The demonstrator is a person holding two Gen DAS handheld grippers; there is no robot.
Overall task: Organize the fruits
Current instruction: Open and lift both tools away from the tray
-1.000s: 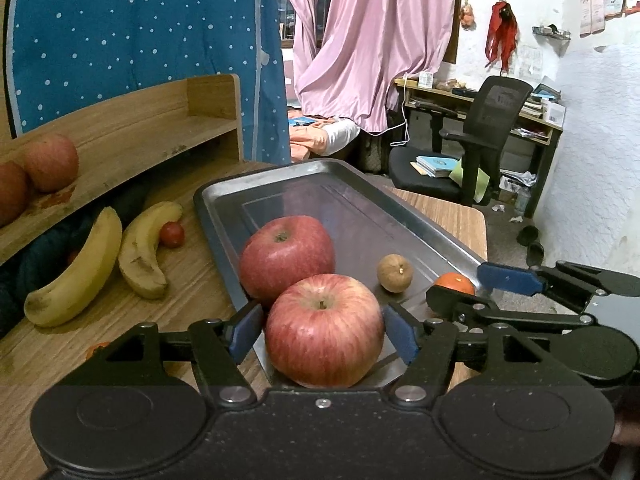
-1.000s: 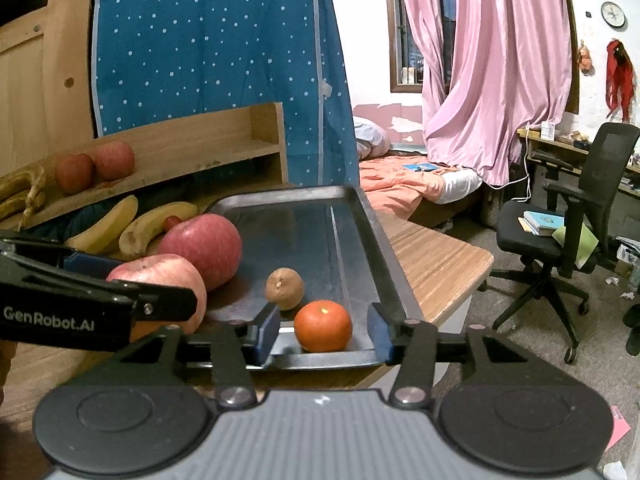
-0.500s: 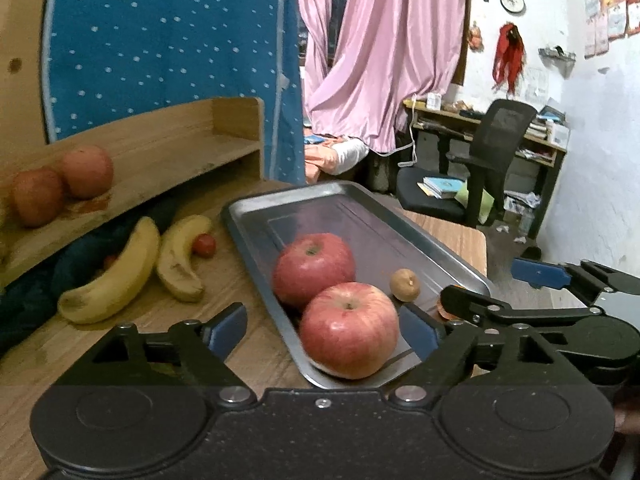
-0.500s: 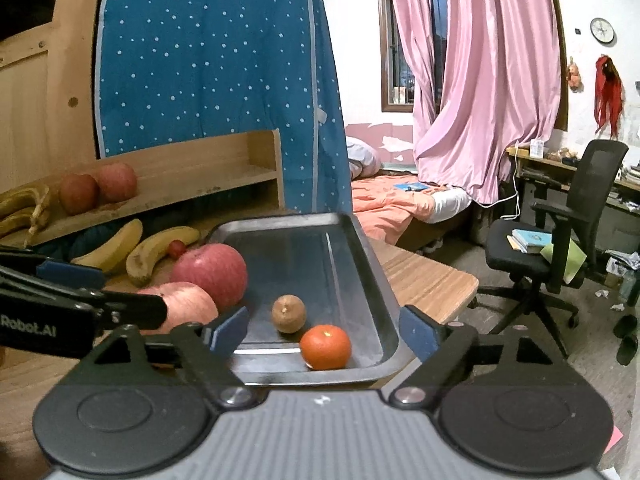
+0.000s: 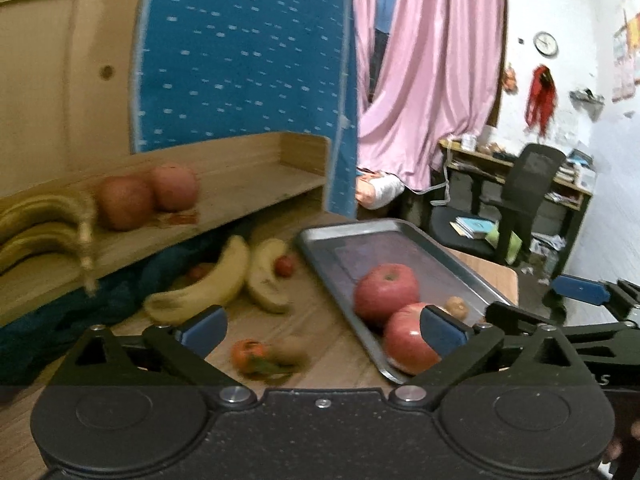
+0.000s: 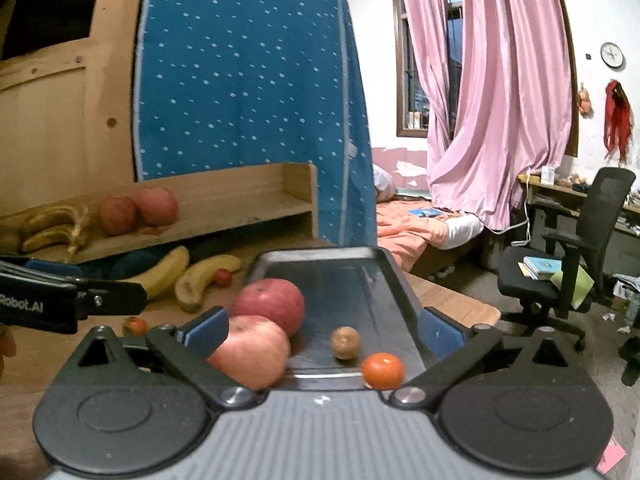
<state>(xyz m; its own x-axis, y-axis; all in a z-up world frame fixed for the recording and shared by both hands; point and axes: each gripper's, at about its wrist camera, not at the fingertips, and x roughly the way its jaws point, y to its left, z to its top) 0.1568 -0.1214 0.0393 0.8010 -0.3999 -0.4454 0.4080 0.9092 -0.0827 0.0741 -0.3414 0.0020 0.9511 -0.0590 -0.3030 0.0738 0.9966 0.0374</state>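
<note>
Both tongs have just been opening and grip nothing: left gripper (image 5: 323, 330) with "Robot.AI" lettering, right gripper (image 6: 323, 328). Smooth red apples (image 6: 252, 350) sit in a metal tray (image 6: 394, 276).

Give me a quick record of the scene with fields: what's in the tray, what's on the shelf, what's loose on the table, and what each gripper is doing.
tray: two red apples, a small brown fruit and an orange
shelf: two more apples beside a bunch of bananas
table: two loose bananas, a small red fruit, a small orange fruit
left gripper: jaws just opened wide, holding nothing
right gripper: jaws just opened wide, holding nothing
</note>
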